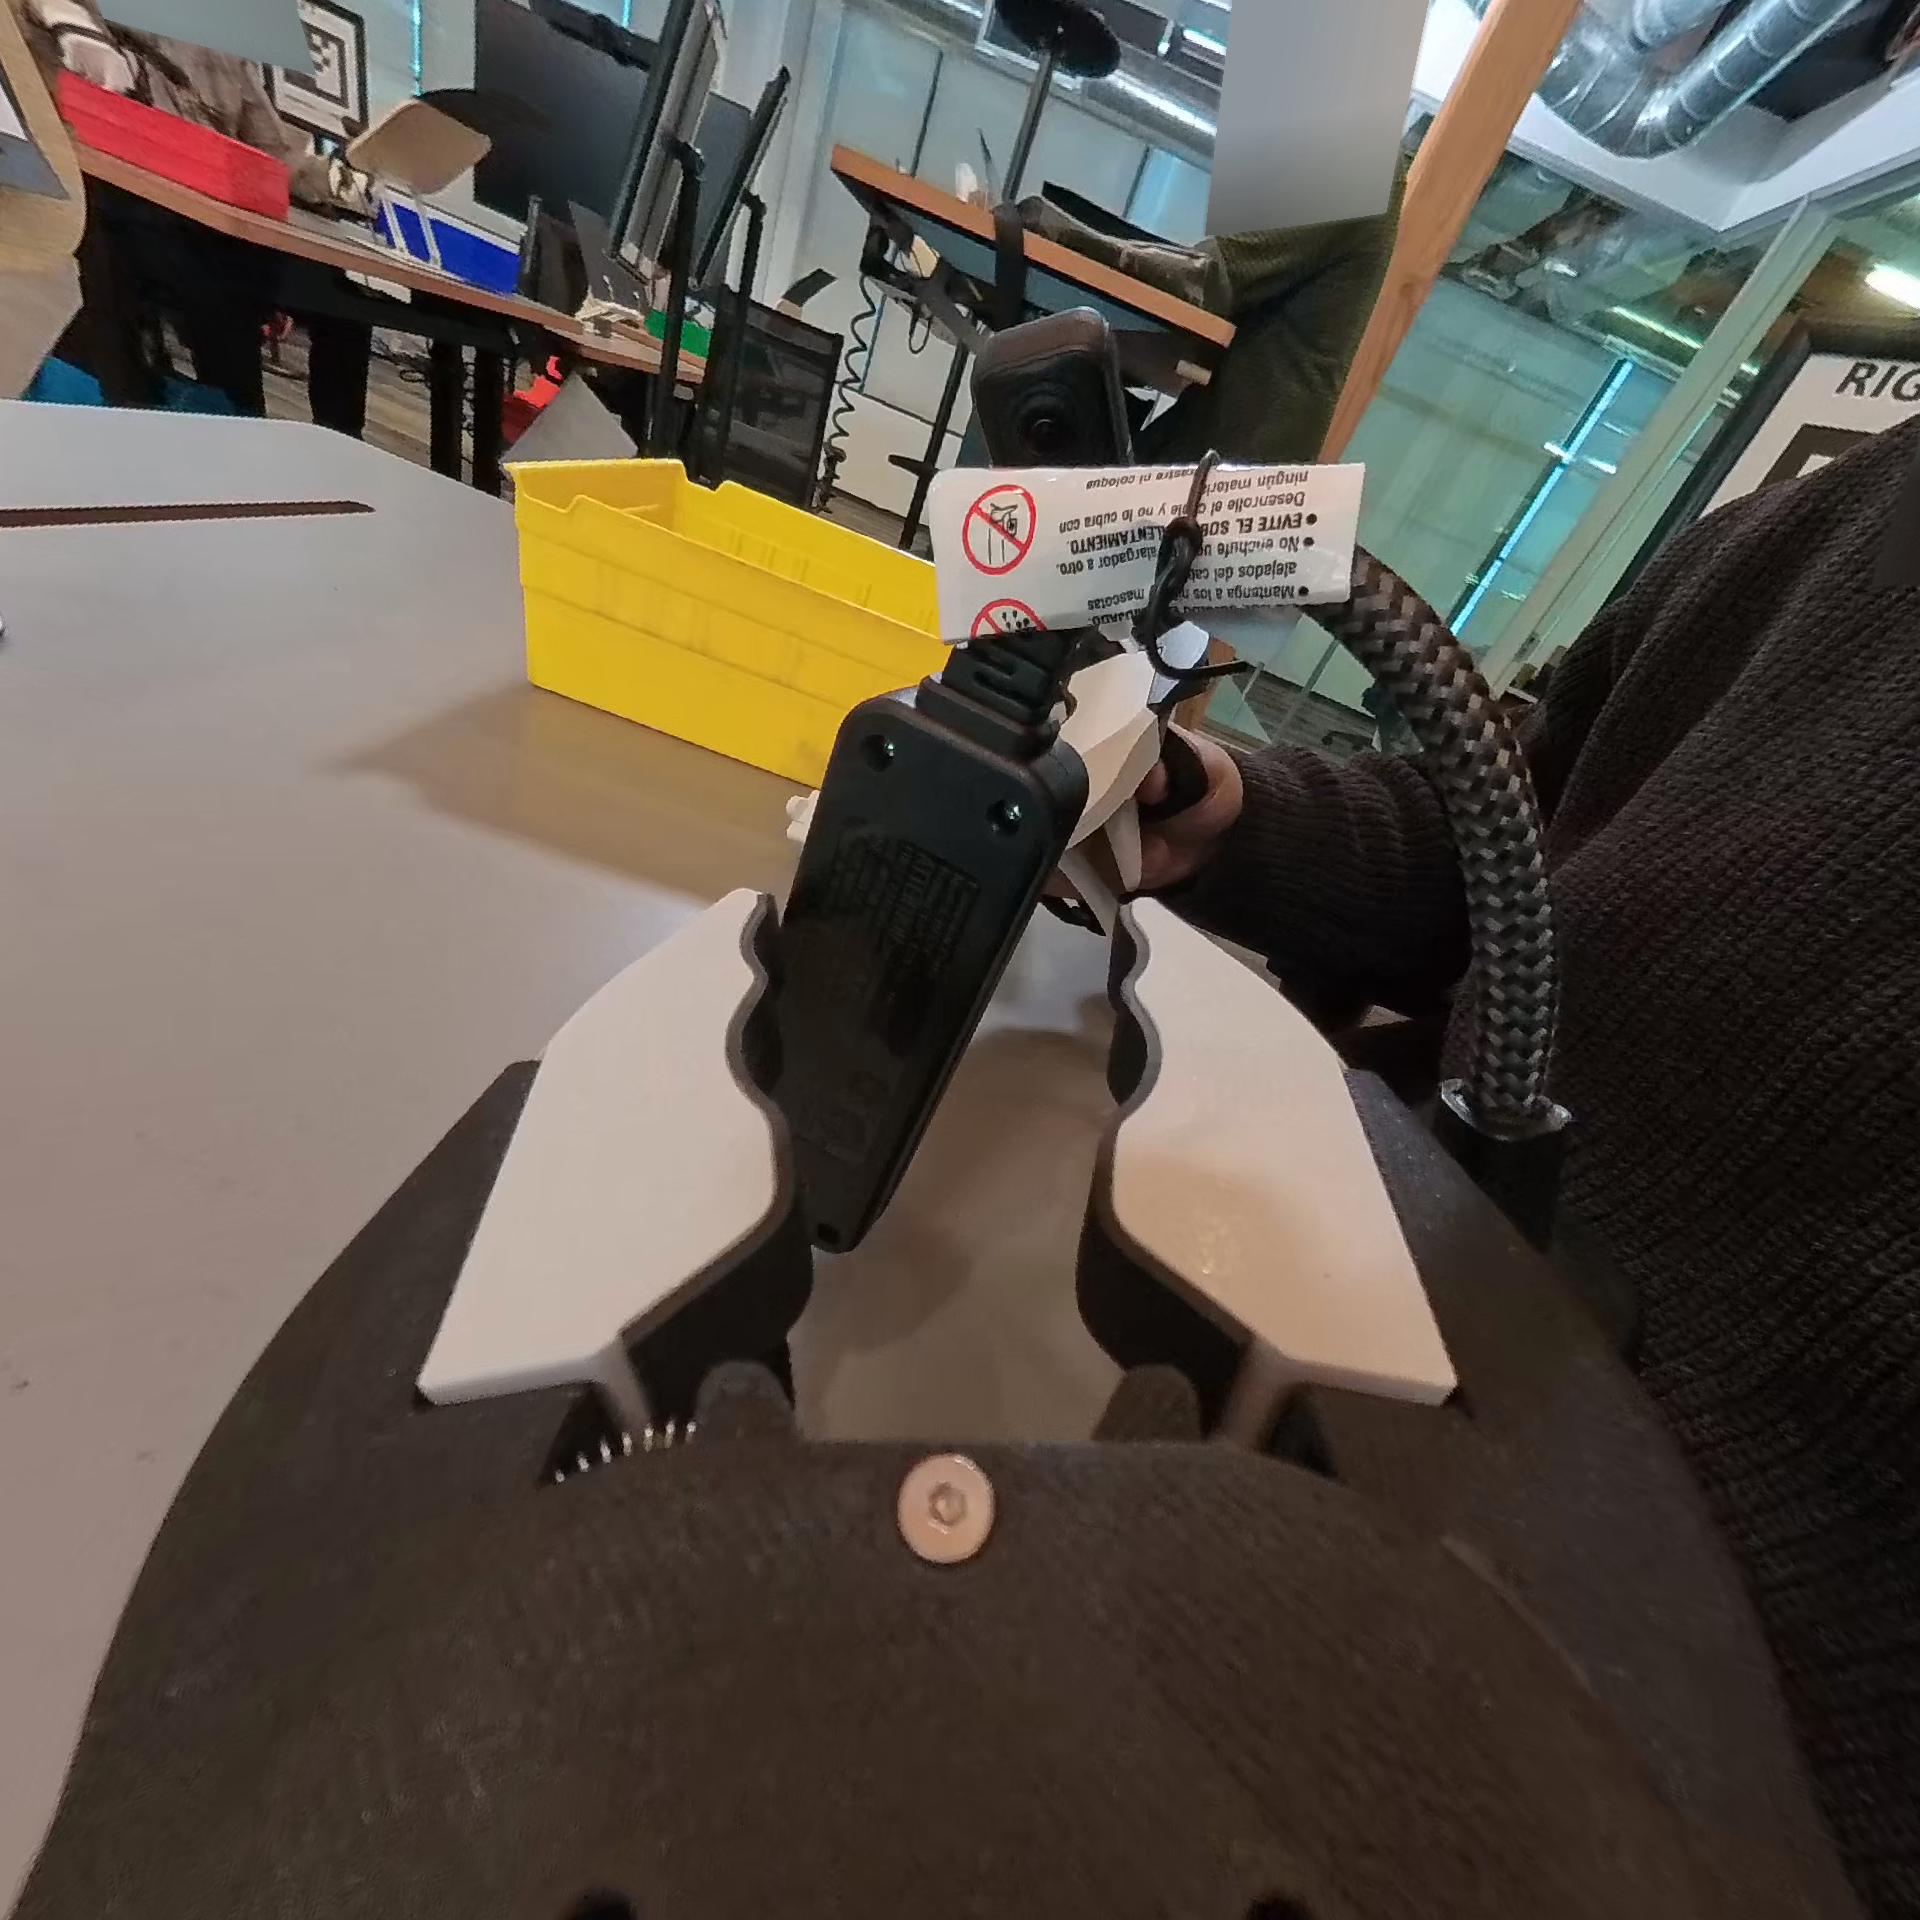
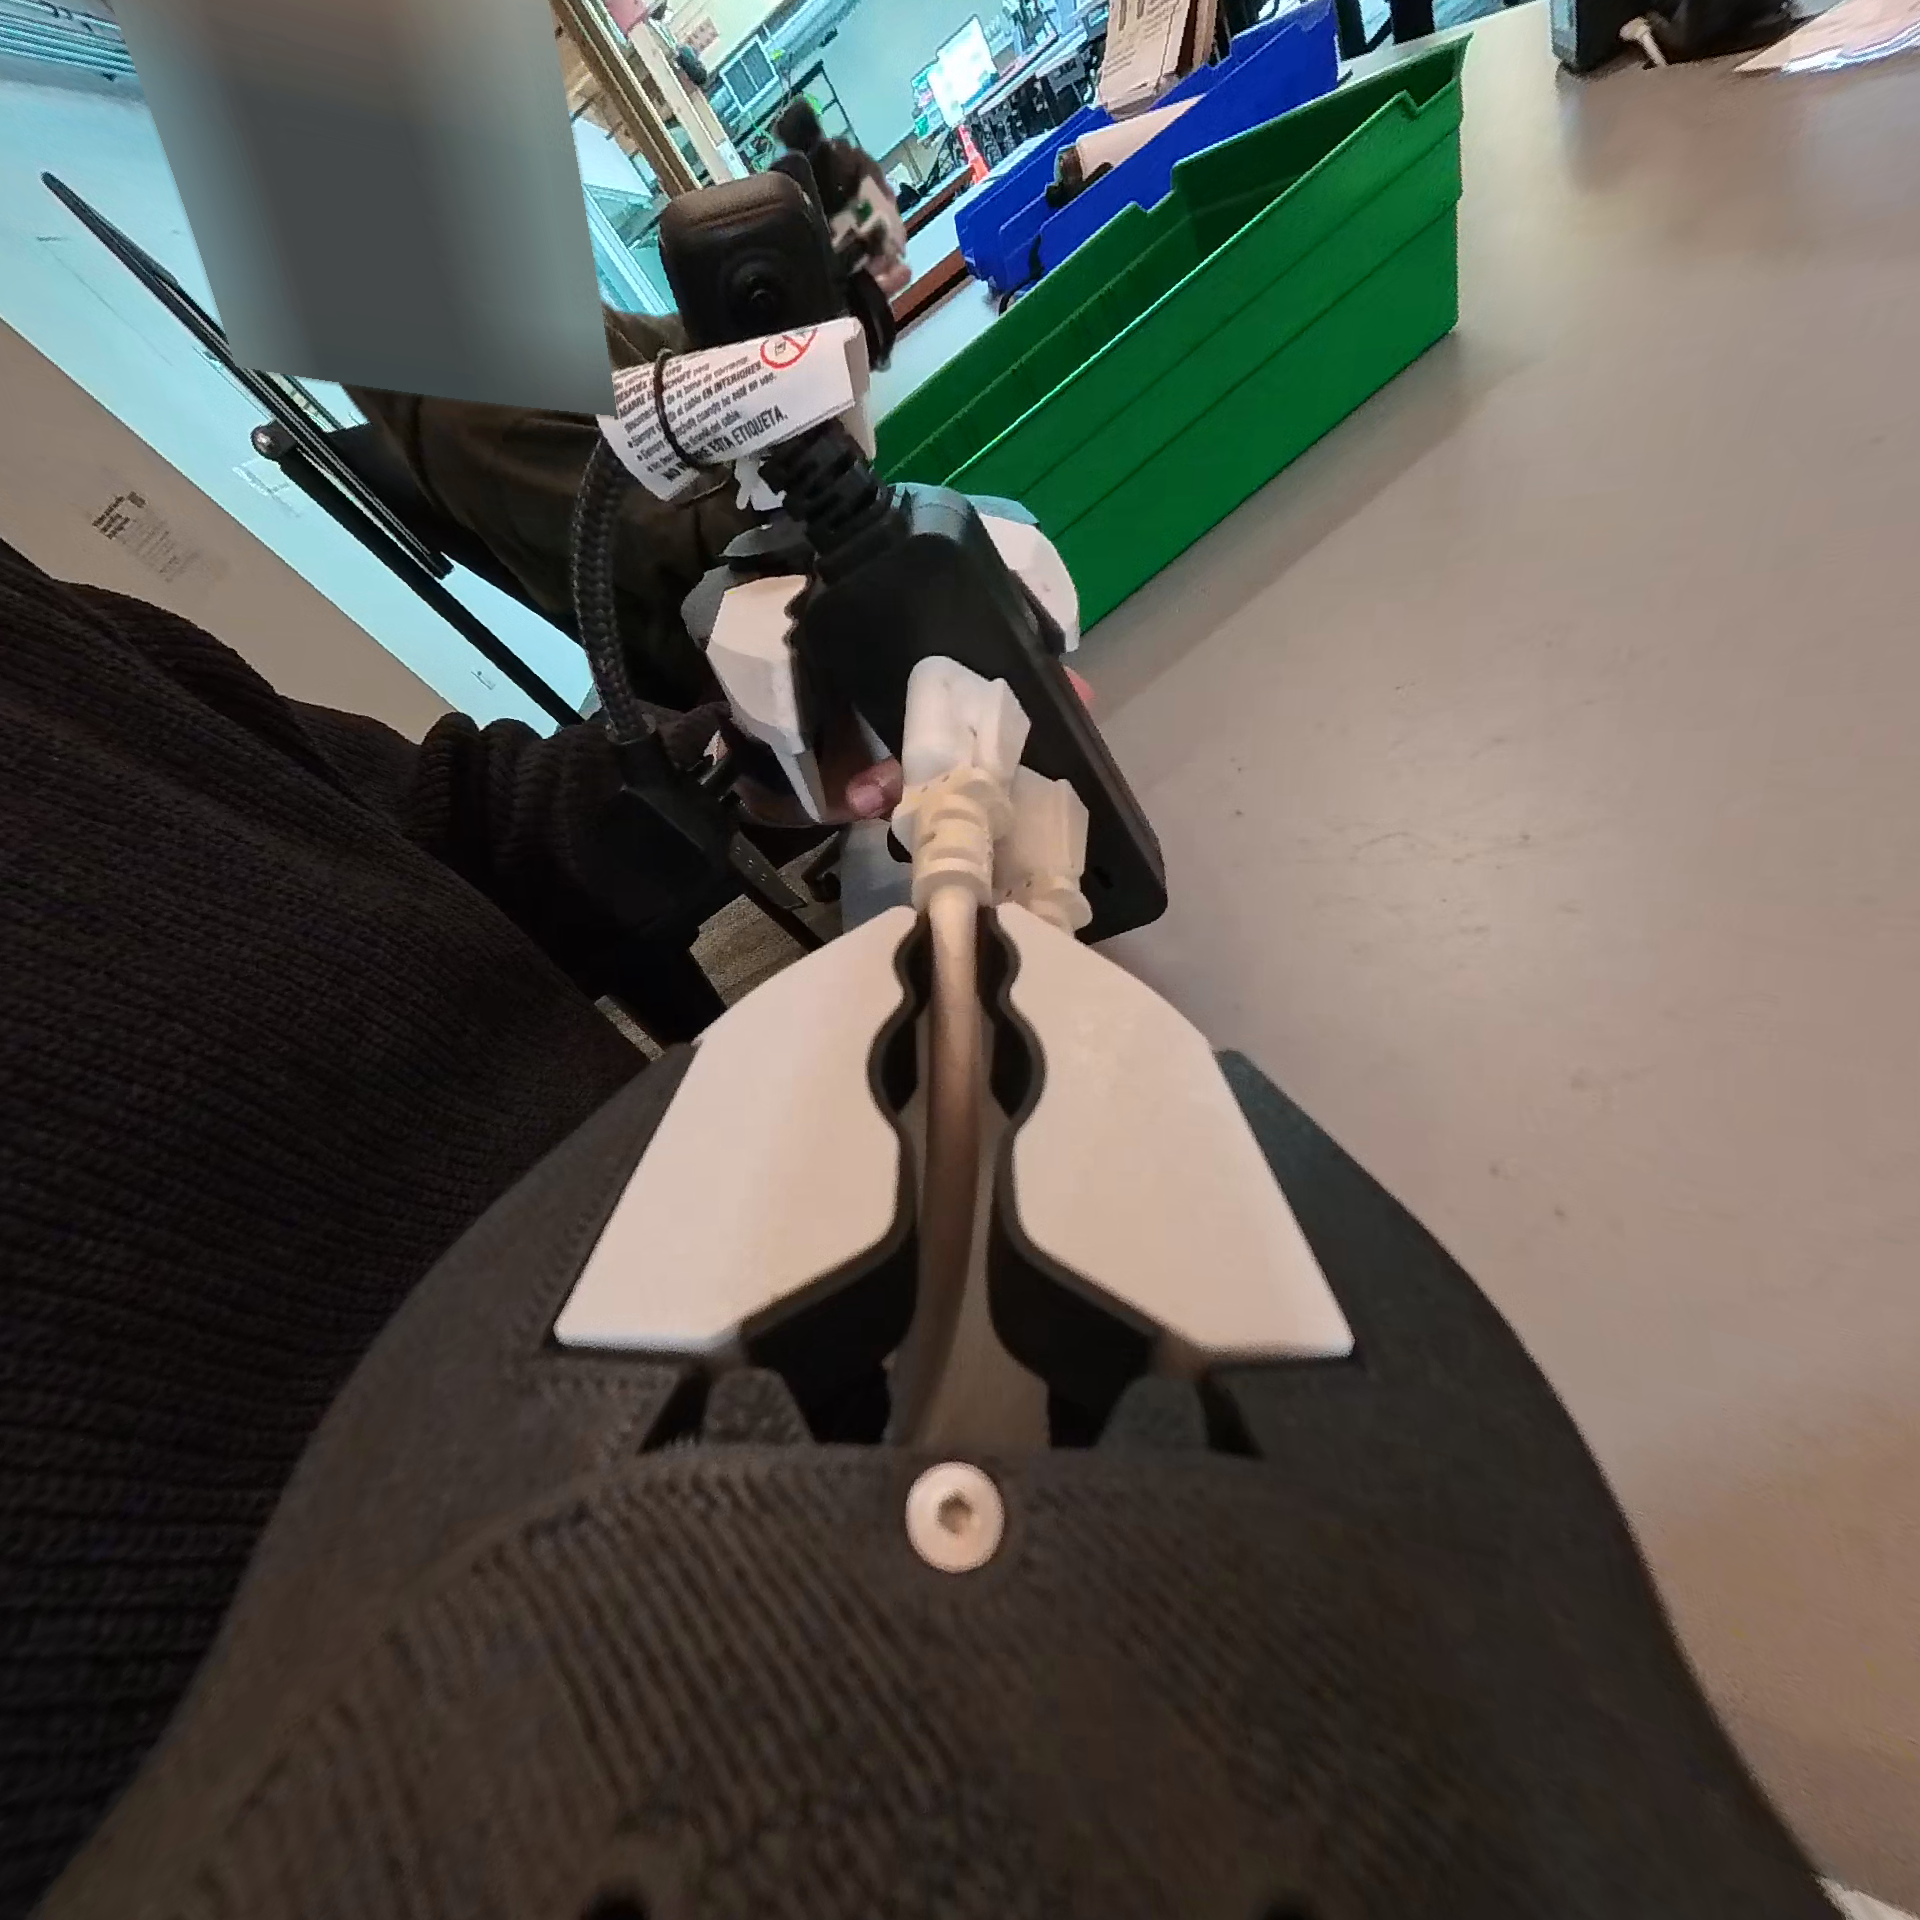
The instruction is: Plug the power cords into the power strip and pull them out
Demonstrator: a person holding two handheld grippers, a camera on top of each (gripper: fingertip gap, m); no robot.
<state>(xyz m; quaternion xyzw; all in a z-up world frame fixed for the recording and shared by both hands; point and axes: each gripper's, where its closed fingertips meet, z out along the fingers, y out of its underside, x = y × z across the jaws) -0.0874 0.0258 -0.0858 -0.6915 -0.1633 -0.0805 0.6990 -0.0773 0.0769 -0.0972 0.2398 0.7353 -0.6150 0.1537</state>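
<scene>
1. Closest to the lens in the left wrist view, the left gripper (image 1: 940, 935) is spread wide, and the black power strip (image 1: 914, 966) leans on its 9 o'clock finger only, clear of the other one

2. The right gripper (image 2: 958, 935) is pinched onto the white cord (image 2: 951, 1091), whose white plug (image 2: 961, 769) sits in the strip's face (image 2: 1049, 727)

3. A white warning tag (image 1: 1143, 545) hangs off the strip's braided cable (image 1: 1475, 810) at 12 o'clock

4. Yellow bin (image 1: 717, 613) at 11 o'clock on the grey table (image 1: 260, 831), green bin (image 2: 1226, 343) at 1 o'clock in the right view
</scene>
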